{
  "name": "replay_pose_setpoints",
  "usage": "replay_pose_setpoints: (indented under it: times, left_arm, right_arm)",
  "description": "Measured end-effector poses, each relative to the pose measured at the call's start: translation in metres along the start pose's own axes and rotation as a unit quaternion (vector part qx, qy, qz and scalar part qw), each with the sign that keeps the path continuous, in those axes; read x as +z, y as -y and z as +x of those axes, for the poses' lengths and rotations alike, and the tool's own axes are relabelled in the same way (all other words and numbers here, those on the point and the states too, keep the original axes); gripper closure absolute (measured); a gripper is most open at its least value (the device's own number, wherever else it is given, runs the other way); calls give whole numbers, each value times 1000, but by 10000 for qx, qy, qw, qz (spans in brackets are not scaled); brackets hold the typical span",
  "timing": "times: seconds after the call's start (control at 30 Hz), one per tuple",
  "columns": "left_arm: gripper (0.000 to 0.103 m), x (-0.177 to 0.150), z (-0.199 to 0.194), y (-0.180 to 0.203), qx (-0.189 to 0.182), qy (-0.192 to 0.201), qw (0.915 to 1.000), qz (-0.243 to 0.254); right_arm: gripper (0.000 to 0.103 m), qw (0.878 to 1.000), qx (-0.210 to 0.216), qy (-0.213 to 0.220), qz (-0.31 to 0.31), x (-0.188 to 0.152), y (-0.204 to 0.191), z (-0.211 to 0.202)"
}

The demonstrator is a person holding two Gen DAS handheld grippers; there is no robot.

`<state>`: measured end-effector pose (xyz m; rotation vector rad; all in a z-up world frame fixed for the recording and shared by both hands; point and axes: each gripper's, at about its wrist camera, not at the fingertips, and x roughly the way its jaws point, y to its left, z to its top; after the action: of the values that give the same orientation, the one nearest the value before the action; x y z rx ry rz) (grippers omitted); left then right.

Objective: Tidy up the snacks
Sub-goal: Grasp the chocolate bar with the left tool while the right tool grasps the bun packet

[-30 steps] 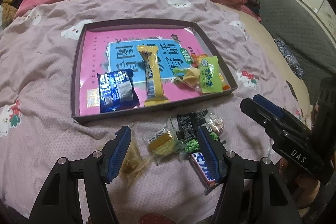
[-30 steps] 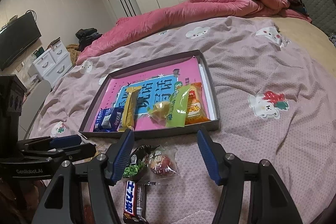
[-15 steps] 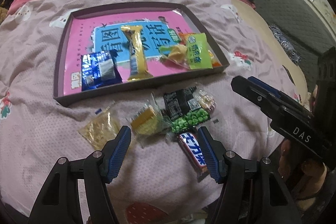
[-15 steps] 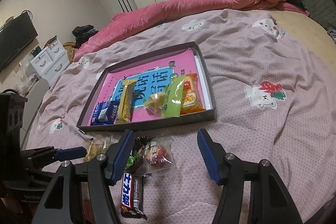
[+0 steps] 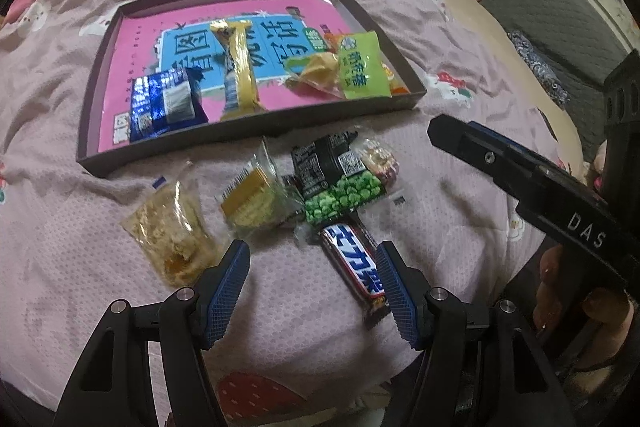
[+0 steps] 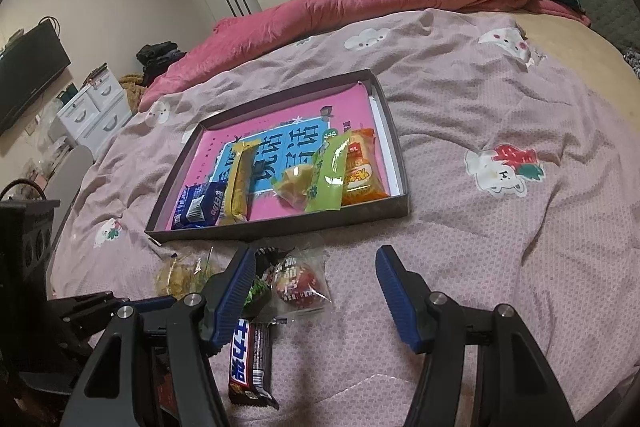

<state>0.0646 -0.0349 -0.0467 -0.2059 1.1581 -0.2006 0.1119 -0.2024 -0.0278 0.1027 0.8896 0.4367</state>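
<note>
Crinkled foil and clear plastic: five loose snacks lie on the bed just short of the dark cardboard tray (image 5: 248, 131), which already holds five packets. I hold my left gripper (image 5: 312, 283) low over them, jaws wide and empty; the glossy chocolate bar (image 5: 354, 265) lies just ahead, beside the right finger, long axis running roughly away from me, so I judge this hand nearer. A cracker pack (image 5: 252, 201), green pea bag (image 5: 340, 187) and crumbly pastry pouch (image 5: 172, 231) sit close by. My right gripper (image 6: 316, 287), jaws likewise wide and empty, hovers beside the round red sweet (image 6: 300, 281).
</note>
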Motion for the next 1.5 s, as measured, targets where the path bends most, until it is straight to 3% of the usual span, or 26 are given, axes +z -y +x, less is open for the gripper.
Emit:
replay_pose_setpoints:
  times: [1.03,1.5]
  left_arm:
    - [36,-6,41,33,-61,-489,9985,237]
    - [36,-5,48,25,-160,-526,9984,134]
  right_arm:
    - [41,9964,369,-761,94,-11,6,33]
    - [41,9949,250,-961,-169,-13,-2,54]
